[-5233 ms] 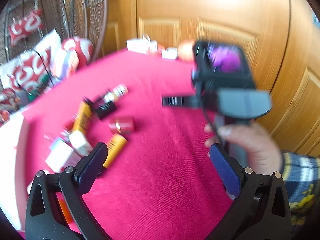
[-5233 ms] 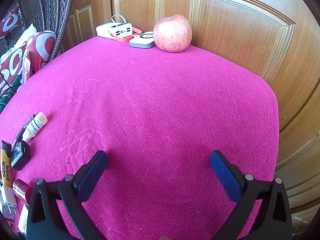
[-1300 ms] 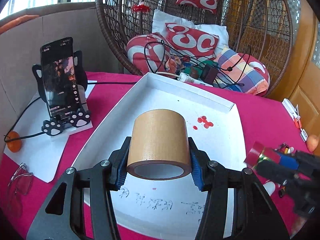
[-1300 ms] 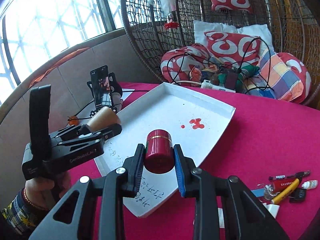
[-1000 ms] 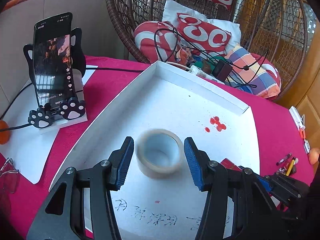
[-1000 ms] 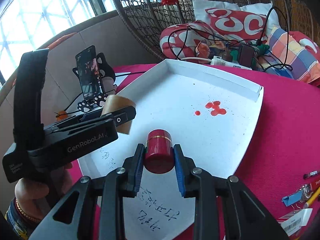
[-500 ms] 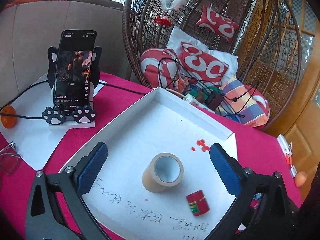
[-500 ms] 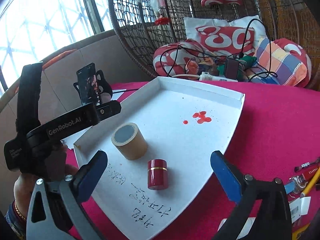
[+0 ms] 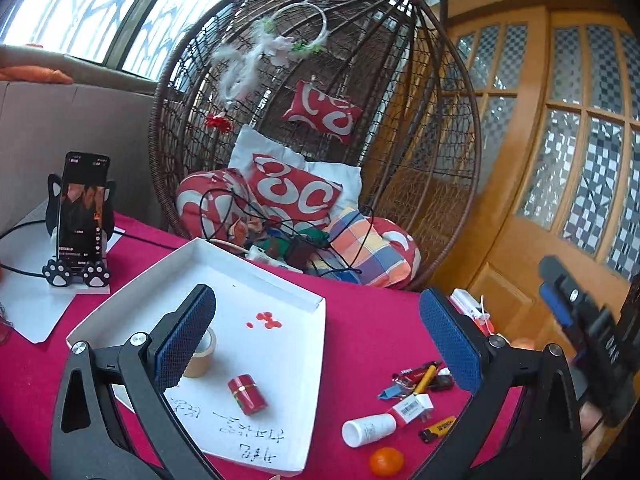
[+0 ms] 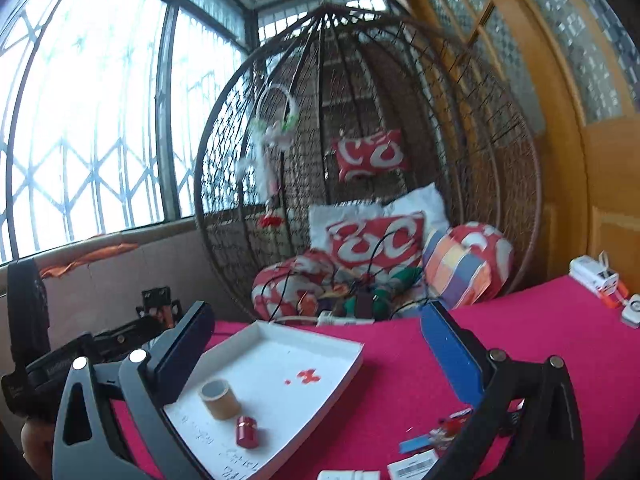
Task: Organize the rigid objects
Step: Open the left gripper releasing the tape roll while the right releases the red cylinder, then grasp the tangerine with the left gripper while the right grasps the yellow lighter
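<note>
A white tray (image 9: 312, 312) lies on the pink table and holds a brown tape roll (image 9: 202, 354) and a small red canister (image 9: 247, 394). Both show in the right wrist view too, the tape roll (image 10: 219, 399) beside the red canister (image 10: 247, 432) in the tray (image 10: 344, 356). My left gripper (image 9: 316, 336) is open and empty, raised above the tray. My right gripper (image 10: 316, 344) is open and empty, also raised and back from the tray. Loose items lie right of the tray: a white bottle (image 9: 369, 429), a lighter (image 9: 438, 429), a yellow pen (image 9: 423, 378) and a barcode box (image 9: 412, 406).
A tangerine (image 9: 386, 461) sits by the tray's near corner. A phone on a paw stand (image 9: 82, 216) stands at the left. A wicker hanging chair (image 9: 320, 120) with cushions and cables is behind the table. A wooden door (image 9: 560, 160) is at the right.
Both grippers opened, leaving the tape roll and the red canister in the tray, then rose and drew back from it. The view now takes in the chair and door.
</note>
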Tool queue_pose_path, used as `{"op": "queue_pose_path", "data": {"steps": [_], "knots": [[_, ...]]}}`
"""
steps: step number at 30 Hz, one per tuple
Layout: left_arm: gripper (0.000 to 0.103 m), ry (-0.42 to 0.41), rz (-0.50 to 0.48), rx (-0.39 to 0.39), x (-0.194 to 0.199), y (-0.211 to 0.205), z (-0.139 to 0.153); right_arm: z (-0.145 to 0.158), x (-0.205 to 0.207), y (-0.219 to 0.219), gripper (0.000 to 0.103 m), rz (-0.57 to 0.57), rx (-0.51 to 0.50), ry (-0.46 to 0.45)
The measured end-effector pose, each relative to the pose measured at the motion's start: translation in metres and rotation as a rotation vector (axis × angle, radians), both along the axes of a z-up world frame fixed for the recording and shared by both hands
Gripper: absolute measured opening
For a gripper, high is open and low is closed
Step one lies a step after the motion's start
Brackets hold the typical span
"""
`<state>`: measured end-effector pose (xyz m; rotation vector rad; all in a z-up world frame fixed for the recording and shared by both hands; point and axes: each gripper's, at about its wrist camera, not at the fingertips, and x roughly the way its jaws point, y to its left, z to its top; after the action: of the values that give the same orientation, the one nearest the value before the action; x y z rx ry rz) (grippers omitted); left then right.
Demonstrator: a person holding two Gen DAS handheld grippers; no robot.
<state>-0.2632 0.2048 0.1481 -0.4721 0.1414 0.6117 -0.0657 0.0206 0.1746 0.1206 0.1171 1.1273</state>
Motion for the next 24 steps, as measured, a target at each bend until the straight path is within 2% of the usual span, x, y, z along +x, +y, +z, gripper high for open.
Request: {"op": "queue_pose_path", "data": {"steps": [2, 3, 7, 9, 11, 13, 17, 21, 24], "knots": [[0.103, 0.065, -0.011, 0.009, 0.012, -0.009, -0.001, 0.009, 0.010, -0.024, 0.103, -0.095, 0.073, 0.008], [0.103, 0.097, -0.028, -0.006, 0.020, -0.011, -0.004, 0.011, 0.019, -0.033, 0.103, -0.137, 0.088, 0.040], [0.103, 0.202, -0.119, -0.156, 0.049, -0.008, -0.027, -0.002, 0.062, -0.038, 0.103, -0.107, -0.072, 0.206], [0.103, 0.242, -0.145, -0.168, 0.059, -0.013, -0.036, -0.018, 0.070, -0.053, 0.103, -0.144, -0.057, 0.216], [0.103, 0.271, -0.149, -0.143, 0.063, -0.022, -0.038, -0.033, 0.071, -0.068, 0.103, -0.207, -0.073, 0.184], [0.103, 0.298, -0.165, -0.114, 0.068, -0.030, -0.038, -0.046, 0.078, -0.075, 0.103, -0.240, -0.139, 0.178], [0.103, 0.335, -0.242, -0.119, 0.078, -0.041, -0.049, -0.077, 0.097, -0.083, 0.103, -0.192, -0.268, 0.284], [0.103, 0.410, -0.340, -0.160, 0.098, -0.061, -0.077, -0.110, 0.104, -0.083, 0.103, -0.212, -0.405, 0.336], [0.103, 0.488, -0.395, -0.158, 0.114, -0.080, -0.098, -0.130, 0.105, -0.079, 0.103, -0.156, -0.490, 0.397]]}}
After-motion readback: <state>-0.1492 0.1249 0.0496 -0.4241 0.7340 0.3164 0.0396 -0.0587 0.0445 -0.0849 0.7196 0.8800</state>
